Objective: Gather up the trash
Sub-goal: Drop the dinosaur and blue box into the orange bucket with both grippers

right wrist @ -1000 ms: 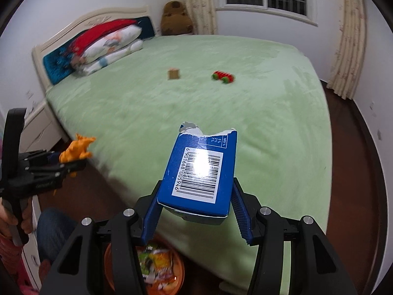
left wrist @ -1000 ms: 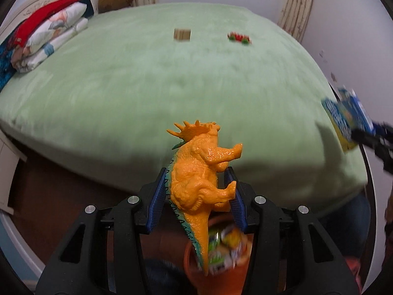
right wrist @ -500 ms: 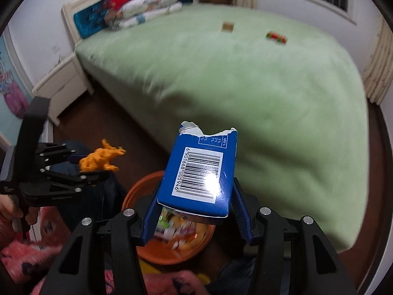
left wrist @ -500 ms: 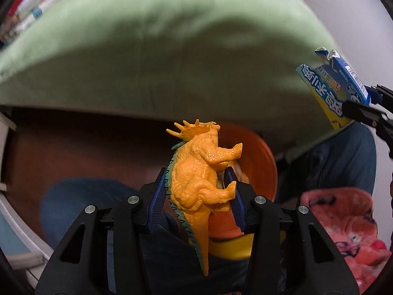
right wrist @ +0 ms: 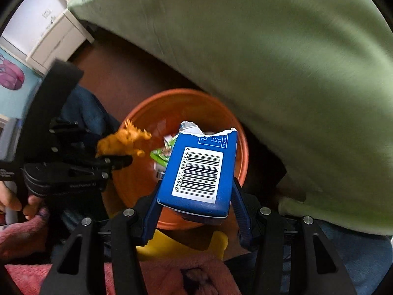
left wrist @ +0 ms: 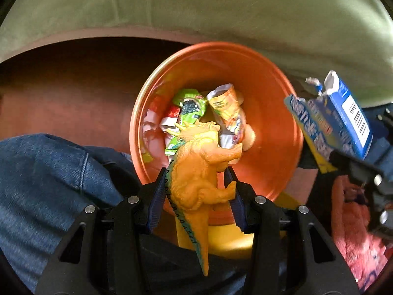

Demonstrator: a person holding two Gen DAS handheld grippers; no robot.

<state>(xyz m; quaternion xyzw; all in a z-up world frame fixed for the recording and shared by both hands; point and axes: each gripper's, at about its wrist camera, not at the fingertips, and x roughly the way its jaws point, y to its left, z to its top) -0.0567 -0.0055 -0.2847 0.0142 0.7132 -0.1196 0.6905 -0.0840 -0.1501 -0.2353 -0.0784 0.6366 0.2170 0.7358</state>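
Observation:
My left gripper is shut on an orange toy dinosaur and holds it above the near rim of an orange bin that holds several wrappers. My right gripper is shut on a torn blue carton with a barcode, above the same bin. The carton also shows in the left wrist view, at the bin's right side. The dinosaur shows in the right wrist view, at the bin's left rim.
The green bed rises just behind the bin. A white nightstand stands at the far left. The person's jeans and a pink fluffy fabric lie close below the grippers. A yellow object sits under the bin.
Both grippers have swung down from over the bed to above the orange bin, each still holding its object. The bin now fills the middle of both views.

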